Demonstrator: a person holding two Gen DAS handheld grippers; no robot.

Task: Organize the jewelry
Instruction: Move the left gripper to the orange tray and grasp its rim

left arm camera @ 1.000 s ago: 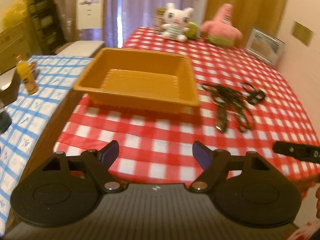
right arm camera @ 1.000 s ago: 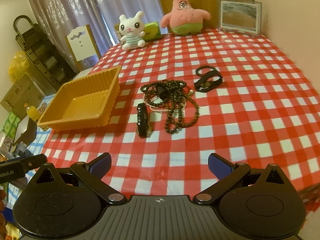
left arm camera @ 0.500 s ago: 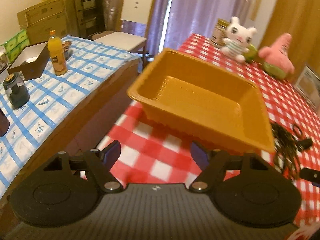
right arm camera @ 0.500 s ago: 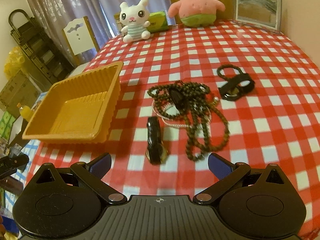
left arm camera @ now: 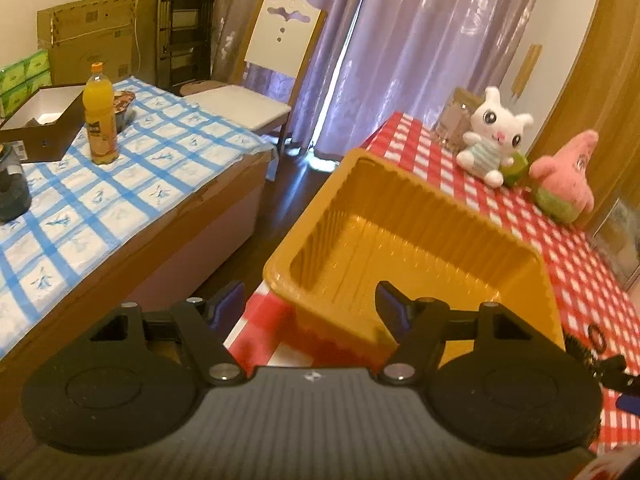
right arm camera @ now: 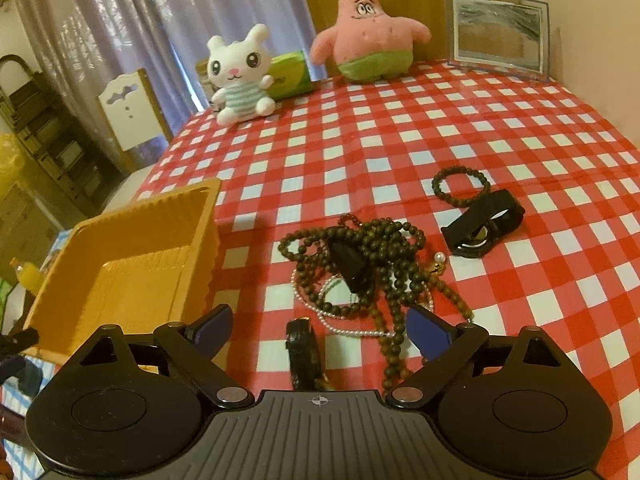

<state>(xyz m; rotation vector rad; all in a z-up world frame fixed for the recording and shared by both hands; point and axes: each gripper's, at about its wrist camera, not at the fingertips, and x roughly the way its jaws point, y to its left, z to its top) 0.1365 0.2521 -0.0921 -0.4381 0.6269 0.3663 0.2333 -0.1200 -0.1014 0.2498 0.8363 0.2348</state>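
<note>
On a red-checked bench [right arm camera: 400, 128], the right tool [right arm camera: 320, 330] hovers with its jaws spread and closing; a black watch [right arm camera: 304, 350] lies between them at the lower centre, untouched. A tangle of dark beaded necklaces [right arm camera: 372, 256] lies just above. In the left wrist view, the left tool [left arm camera: 310, 304], also spread and closing, frames the near corner of an empty orange tray [left arm camera: 400, 200] without touching it.
</note>
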